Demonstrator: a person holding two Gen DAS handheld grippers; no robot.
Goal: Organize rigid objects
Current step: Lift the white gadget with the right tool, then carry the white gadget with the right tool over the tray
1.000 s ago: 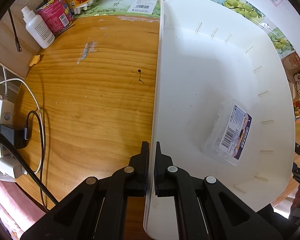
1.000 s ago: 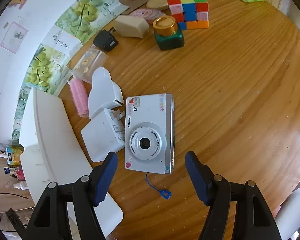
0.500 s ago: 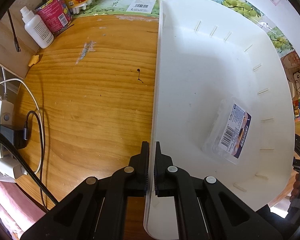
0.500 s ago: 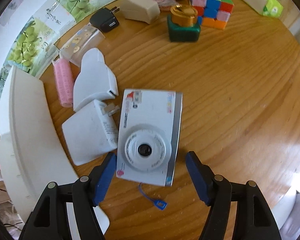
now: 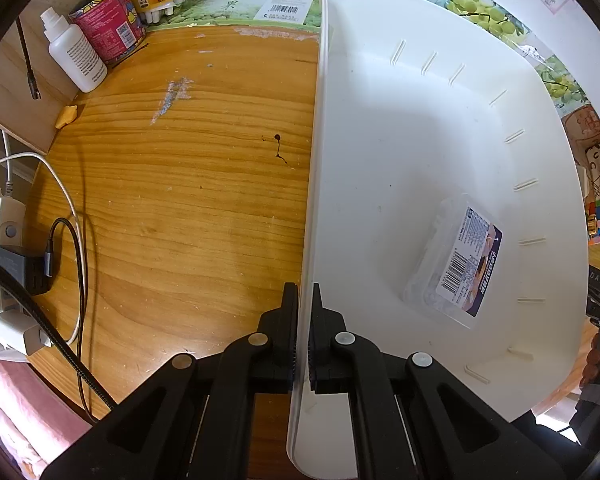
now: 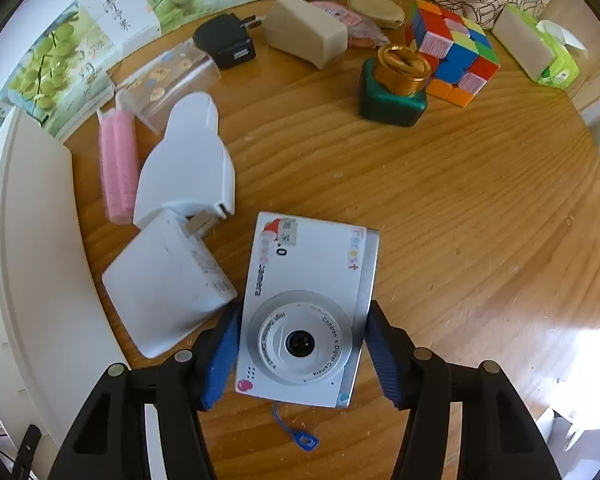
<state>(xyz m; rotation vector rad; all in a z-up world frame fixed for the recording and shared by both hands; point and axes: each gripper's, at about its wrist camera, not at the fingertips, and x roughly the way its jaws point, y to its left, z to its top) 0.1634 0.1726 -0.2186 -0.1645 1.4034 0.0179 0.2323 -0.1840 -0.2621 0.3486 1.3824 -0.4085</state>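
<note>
The camera (image 6: 306,312) is lain flat on the table just right of the white bin (image 6: 40,260), its long axis running near-to-far between the closing, not yet gripping jaws of the right gripper (image 6: 300,354).

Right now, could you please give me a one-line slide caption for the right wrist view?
Right gripper jaws closing around a silver children's camera lying lens-up on the wooden table.

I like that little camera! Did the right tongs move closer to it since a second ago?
Yes. The right tongs have come forward along the table toward the cube. They now straddle the camera, which lay ahead of them before, and their jaws are closing.
</note>
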